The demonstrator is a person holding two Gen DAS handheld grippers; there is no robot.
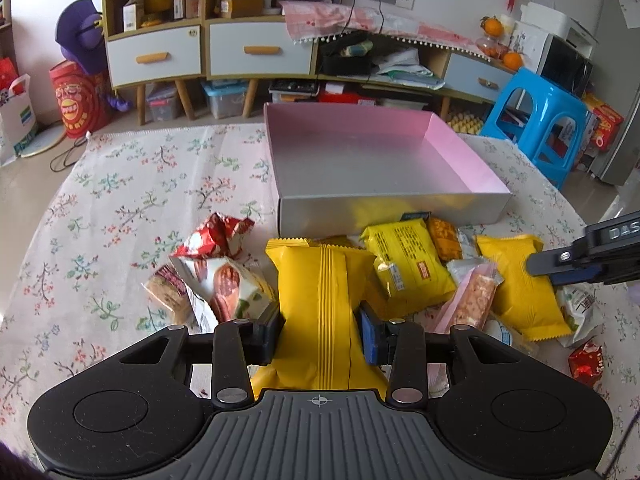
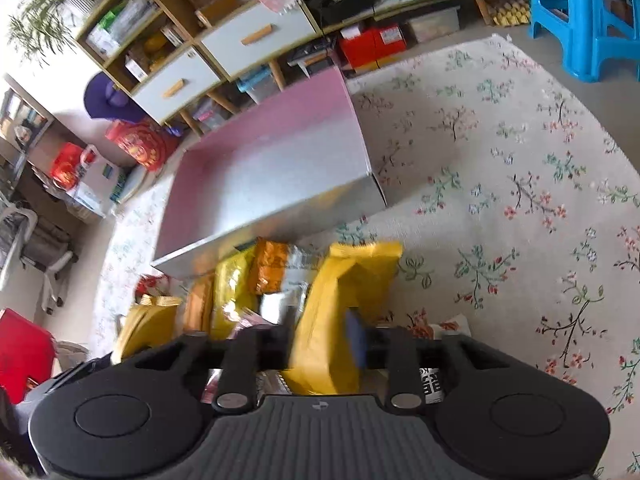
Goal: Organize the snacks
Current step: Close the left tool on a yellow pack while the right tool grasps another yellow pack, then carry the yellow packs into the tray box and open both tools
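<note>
My left gripper (image 1: 322,334) is shut on a plain yellow snack packet (image 1: 320,280), its pads squeezing the packet's lower half. In front lies a heap of snacks: a red-and-white packet (image 1: 224,284), a printed yellow packet (image 1: 408,264), an orange one (image 1: 444,240) and a pink bar (image 1: 472,300). Behind them stands a box (image 1: 392,208) with silver walls, pink inside, holding nothing. My right gripper (image 2: 324,344) is shut on another yellow packet (image 2: 348,288); its fingers (image 1: 538,264) show at the right edge of the left wrist view over that packet (image 1: 516,292). The box (image 2: 280,216) lies ahead and to the left.
A floral tablecloth (image 1: 140,200) covers the table. A red wrapped sweet (image 1: 586,364) lies at the near right. Past the table are a blue plastic stool (image 1: 540,120), a low cabinet with drawers (image 1: 160,56) and storage bins on the floor.
</note>
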